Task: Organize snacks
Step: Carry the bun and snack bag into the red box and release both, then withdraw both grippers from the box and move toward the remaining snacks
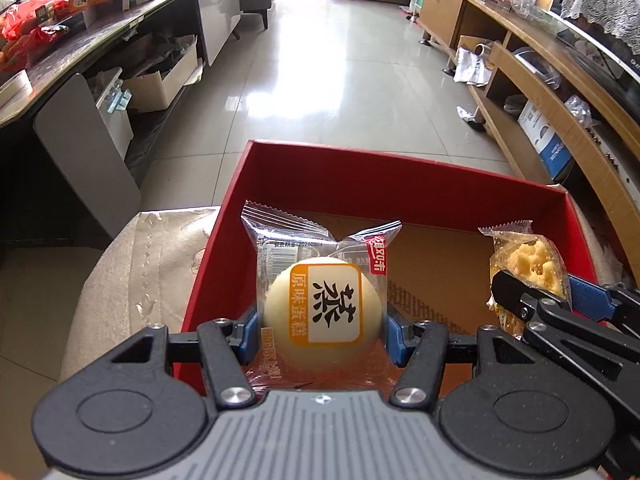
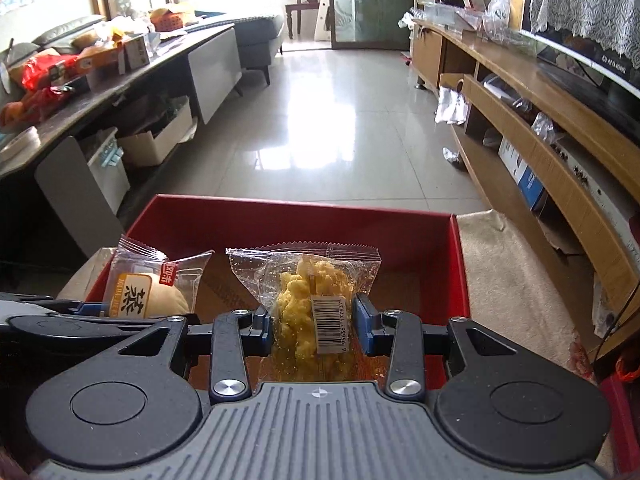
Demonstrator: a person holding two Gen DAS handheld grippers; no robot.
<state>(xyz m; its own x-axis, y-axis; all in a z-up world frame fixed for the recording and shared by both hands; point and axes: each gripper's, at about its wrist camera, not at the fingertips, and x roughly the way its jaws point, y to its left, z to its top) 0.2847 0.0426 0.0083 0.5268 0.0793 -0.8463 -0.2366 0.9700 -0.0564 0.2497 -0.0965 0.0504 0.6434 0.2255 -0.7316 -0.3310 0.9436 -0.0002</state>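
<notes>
Two wrapped snacks over red box point(image 1: 248, 184): left tongs point(image 1: 322, 322) clamped on soft steamed cake point(image 1: 320, 312), right tongs point(image 2: 314, 322) on crumbly yellow pastry point(image 2: 308, 300); light, crushable, slippery film; mid-body hold.

The red box point(image 1: 224, 248) looks like matt cardboard with a plain brown floor. Above it, the steamed cake point(image 1: 320, 308) and the yellow crumbly snack point(image 2: 312, 312) sit in clear, glossy, crinkled plastic wrappers. Beyond the box, the floor tiles point(image 1: 340, 80) are polished and reflective.
</notes>
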